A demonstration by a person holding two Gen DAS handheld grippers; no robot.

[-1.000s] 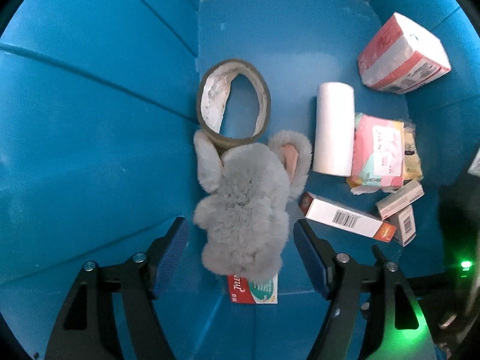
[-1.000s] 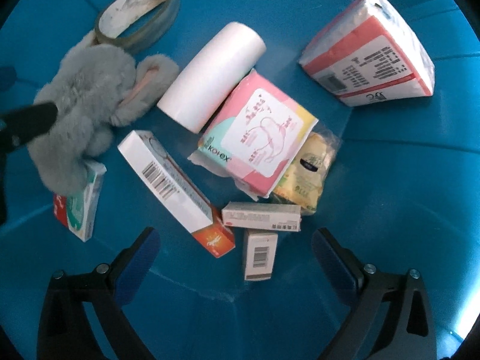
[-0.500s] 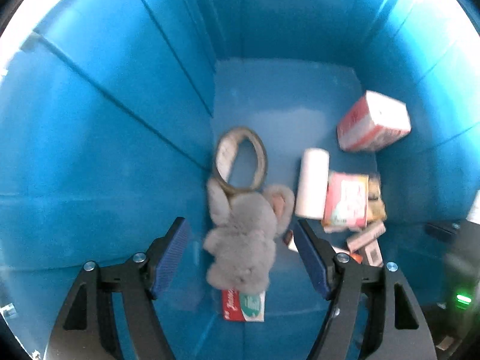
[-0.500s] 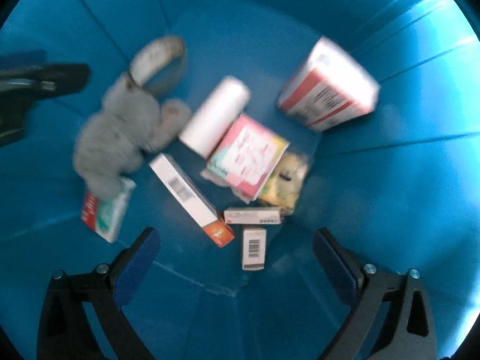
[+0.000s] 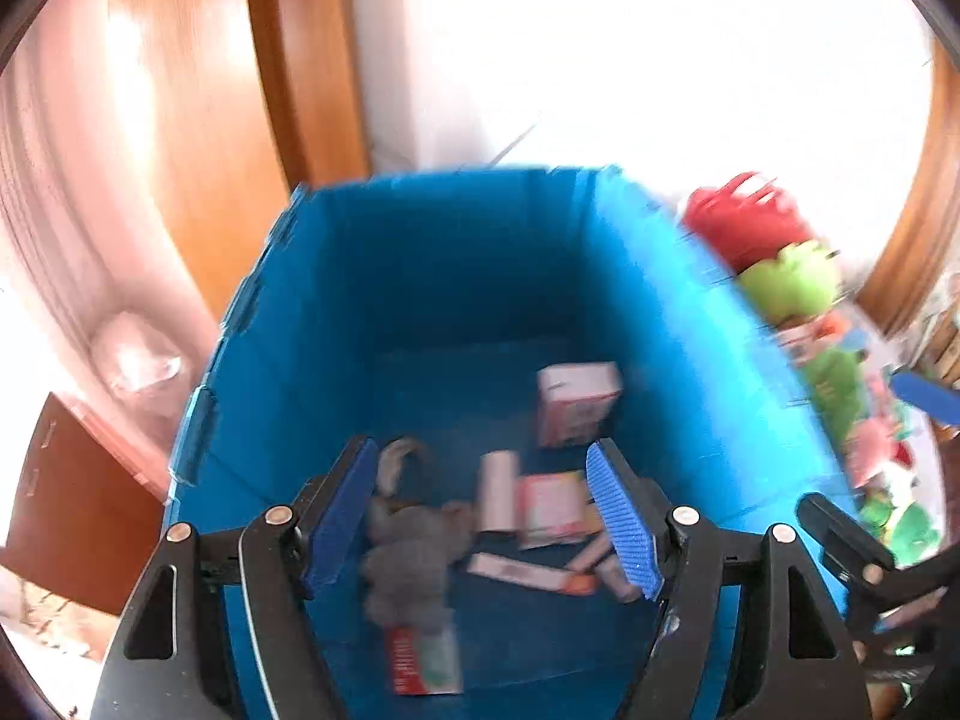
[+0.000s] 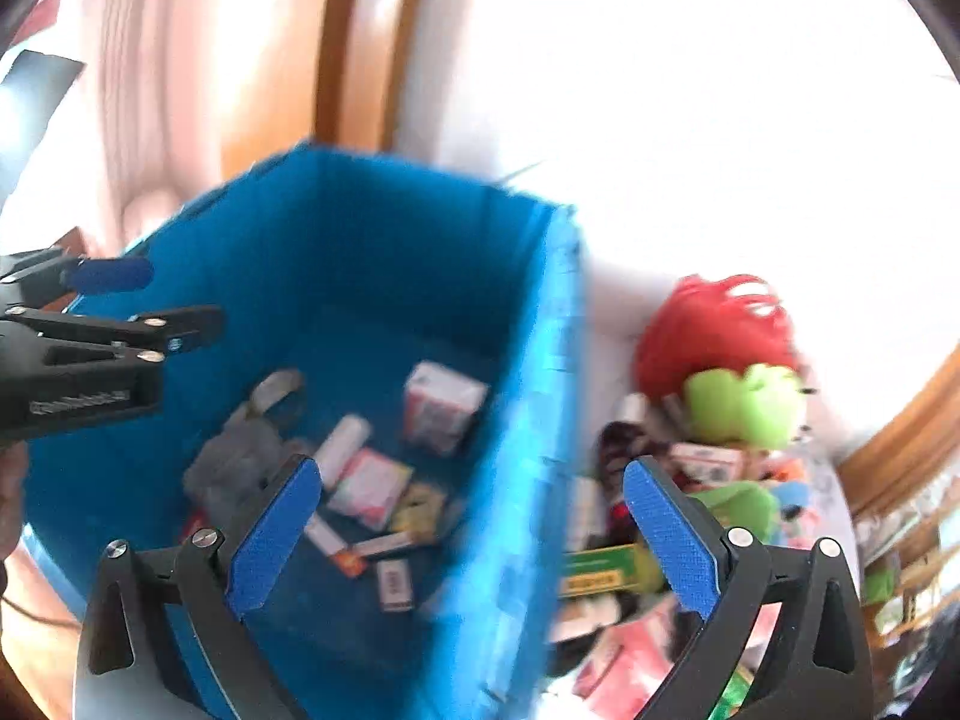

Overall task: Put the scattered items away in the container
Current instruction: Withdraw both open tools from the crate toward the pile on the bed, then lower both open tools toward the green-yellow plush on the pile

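the black left gripper with blue pads [image 5: 486, 522] and its right twin [image 6: 474, 537] both gape wide, empty.

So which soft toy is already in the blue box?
The grey plush bunny. It lies on the floor of the blue box, by the tape roll. The red and green plush toy sits outside, in the pile beside the box.

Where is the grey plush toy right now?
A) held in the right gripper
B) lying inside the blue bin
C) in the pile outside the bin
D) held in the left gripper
B: the grey plush toy lies on the blue bin floor, both grippers open.
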